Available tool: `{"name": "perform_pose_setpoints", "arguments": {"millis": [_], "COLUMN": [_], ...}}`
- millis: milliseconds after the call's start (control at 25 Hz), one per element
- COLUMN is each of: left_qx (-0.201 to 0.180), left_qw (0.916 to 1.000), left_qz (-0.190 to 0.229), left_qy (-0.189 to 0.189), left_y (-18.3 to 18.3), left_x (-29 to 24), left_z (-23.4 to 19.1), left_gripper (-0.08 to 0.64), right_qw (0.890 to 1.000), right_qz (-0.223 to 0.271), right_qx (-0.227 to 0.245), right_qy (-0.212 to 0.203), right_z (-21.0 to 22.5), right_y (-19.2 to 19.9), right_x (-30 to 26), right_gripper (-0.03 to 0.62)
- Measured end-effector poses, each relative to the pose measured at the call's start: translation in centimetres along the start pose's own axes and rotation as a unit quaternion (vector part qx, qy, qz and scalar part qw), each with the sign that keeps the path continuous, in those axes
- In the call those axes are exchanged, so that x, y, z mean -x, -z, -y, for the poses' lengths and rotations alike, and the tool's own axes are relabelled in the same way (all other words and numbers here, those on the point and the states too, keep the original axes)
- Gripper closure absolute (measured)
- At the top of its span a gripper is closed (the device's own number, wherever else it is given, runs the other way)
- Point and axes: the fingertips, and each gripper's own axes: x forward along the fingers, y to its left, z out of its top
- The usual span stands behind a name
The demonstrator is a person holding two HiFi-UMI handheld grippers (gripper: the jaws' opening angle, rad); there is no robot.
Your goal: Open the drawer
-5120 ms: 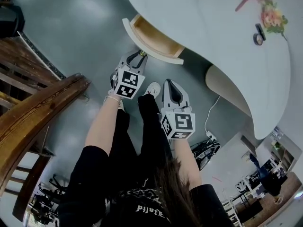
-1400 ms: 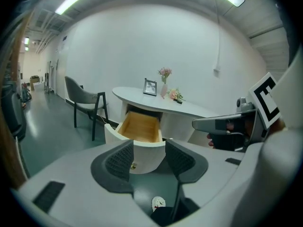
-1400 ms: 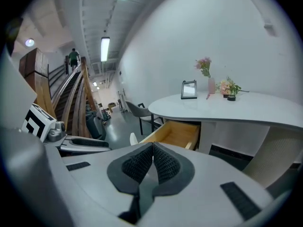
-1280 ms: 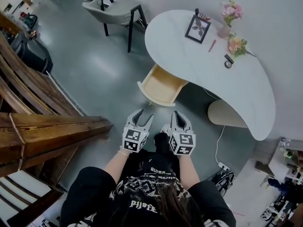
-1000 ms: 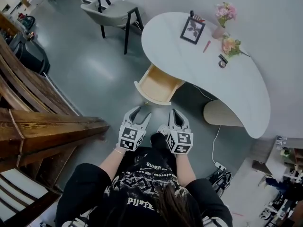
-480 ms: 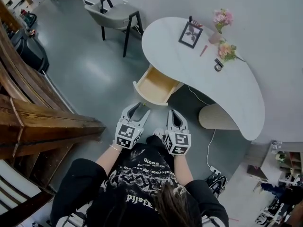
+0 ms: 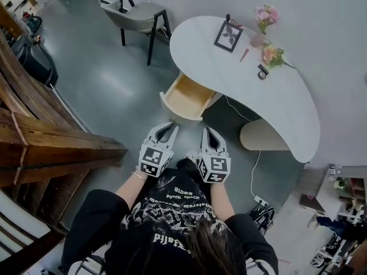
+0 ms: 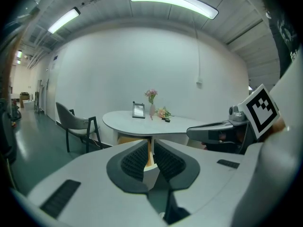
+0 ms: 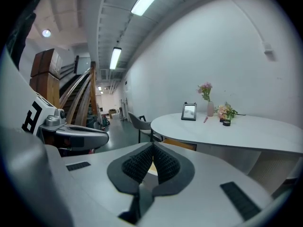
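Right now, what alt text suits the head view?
From above, a person in a black shirt holds an empty grey left gripper, its jaws having just been closing, and a shut right gripper, short of an open pale wooden drawer under a curved white table.

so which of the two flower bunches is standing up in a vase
The taller pink bunch, right beside the picture frame; the other bunch lies low on the table.

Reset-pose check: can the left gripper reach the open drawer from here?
Probably not without a step forward: the left gripper, its jaws just closing with nothing between them, is short of the drawer. Only bare floor lies between.
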Motion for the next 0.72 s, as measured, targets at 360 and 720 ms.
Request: {"name": "perform_pose_setpoints", "arguments": {"millis": [360,720], "left_qx": [0.003,0.004], "left_qw": [0.9997,0.9997], "left_qz": [0.020,0.018], "left_qy": [0.014,0.013], "left_y": [-0.7,-0.1], "left_x": [1.0,1.7], "left_z": [1.5,1.8], "left_gripper": [0.532,0.534], "right_qw": [1.000,1.000], "right_qz": [-0.005,-0.003], "right_qx": [0.021,0.015], "right_qy": [-0.006,-0.003], "right_z": [-0.5,-0.5], "right_y": [0.2,0.8], "right_x": [0.9,1.6], "right_gripper": [0.566,0.566]}}
